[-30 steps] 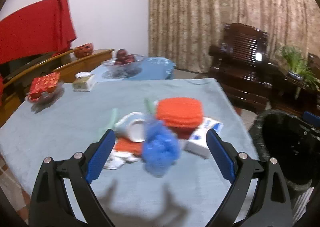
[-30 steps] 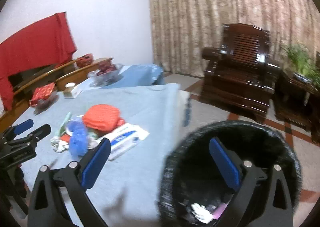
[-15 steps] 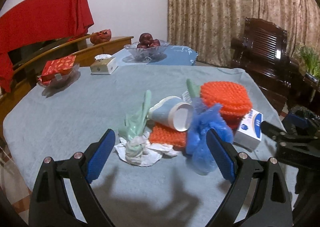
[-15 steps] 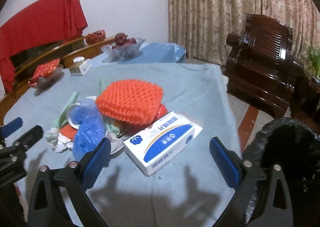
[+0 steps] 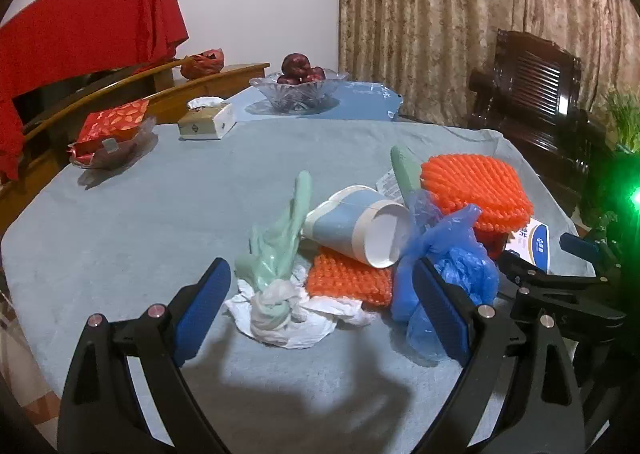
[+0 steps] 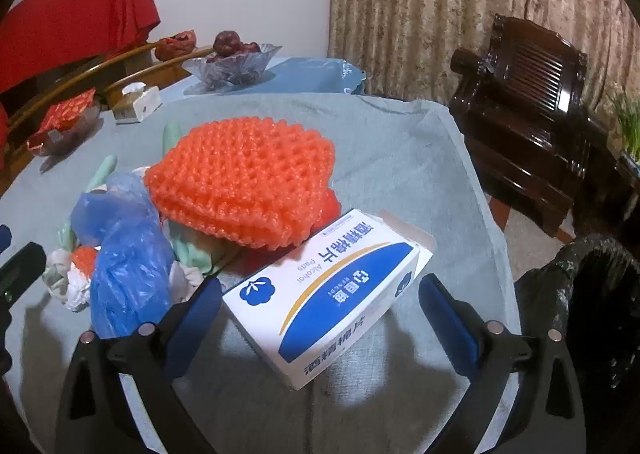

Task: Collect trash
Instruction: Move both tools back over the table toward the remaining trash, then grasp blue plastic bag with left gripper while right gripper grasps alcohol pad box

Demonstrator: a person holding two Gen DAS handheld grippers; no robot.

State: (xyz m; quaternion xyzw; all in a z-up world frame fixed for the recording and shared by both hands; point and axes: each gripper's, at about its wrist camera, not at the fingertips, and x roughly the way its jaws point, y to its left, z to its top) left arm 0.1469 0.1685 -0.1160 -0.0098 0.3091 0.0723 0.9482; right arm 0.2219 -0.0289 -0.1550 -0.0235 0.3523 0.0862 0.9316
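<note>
Right wrist view shows the right hand-held gripper (image 6: 320, 306) spread around the alcohol pad box (image 6: 328, 290), whose open flap could crumple and slip

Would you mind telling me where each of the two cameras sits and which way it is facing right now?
Left wrist view: sits on the open left gripper, low over the grey tablecloth, facing the tipped blue-and-white paper cup; the right gripper shows at the right edge.
Right wrist view: sits on the open right gripper, facing the white-and-blue alcohol pad box; its own fingers show.
Shared: orange foam netting, crumpled blue plastic bag, glass fruit bowl.
</note>
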